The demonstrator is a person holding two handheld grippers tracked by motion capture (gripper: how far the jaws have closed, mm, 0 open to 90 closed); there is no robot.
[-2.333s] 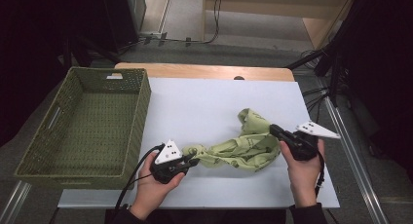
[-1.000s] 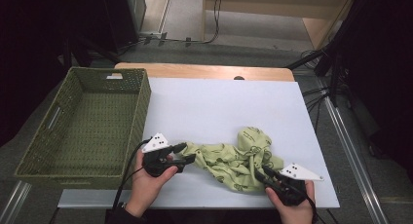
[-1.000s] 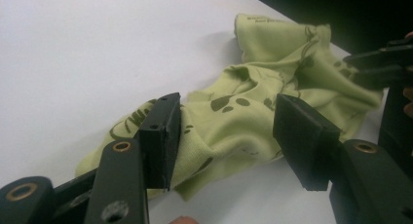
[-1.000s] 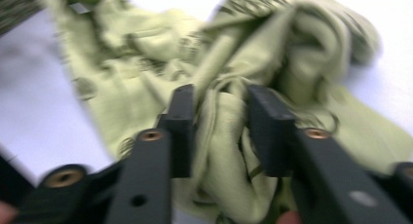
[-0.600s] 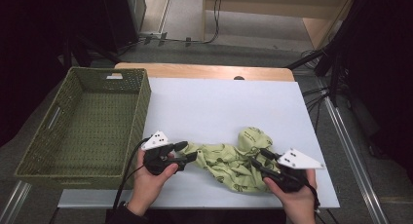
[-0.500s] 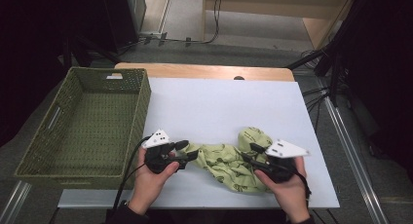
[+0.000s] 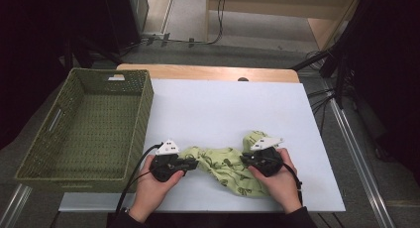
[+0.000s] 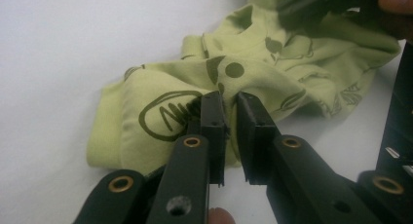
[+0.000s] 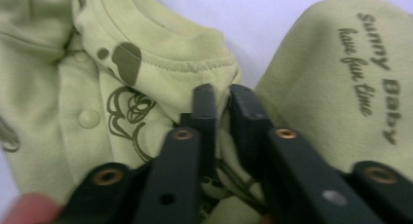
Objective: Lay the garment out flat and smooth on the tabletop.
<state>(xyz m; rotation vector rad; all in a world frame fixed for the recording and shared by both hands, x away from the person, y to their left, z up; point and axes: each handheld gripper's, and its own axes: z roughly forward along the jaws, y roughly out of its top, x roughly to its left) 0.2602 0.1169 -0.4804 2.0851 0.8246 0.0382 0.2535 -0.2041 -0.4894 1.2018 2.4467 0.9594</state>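
My left claw (image 8: 230, 100) and right claw (image 9: 223, 98) have both just closed, each pinching a fold of the green baby garment (image 7: 225, 164) stretched left to right between them on the white tabletop (image 7: 223, 104) — basket (image 7: 84, 126) off to my left. A second ago both claws were spread, and the right one sat farther out, toward the near right corner.

- I see the worktop (image 7: 223, 109) mid-frame in the high view, covered by a white sheet, with a strip of bare wood along its far edge.
- A green woven basket (image 7: 84, 124) sits on its left side, overhanging the left edge.
- A crumpled light-green printed baby garment (image 7: 225, 166) lies on the white surface, lower centre, well apart from the basket.
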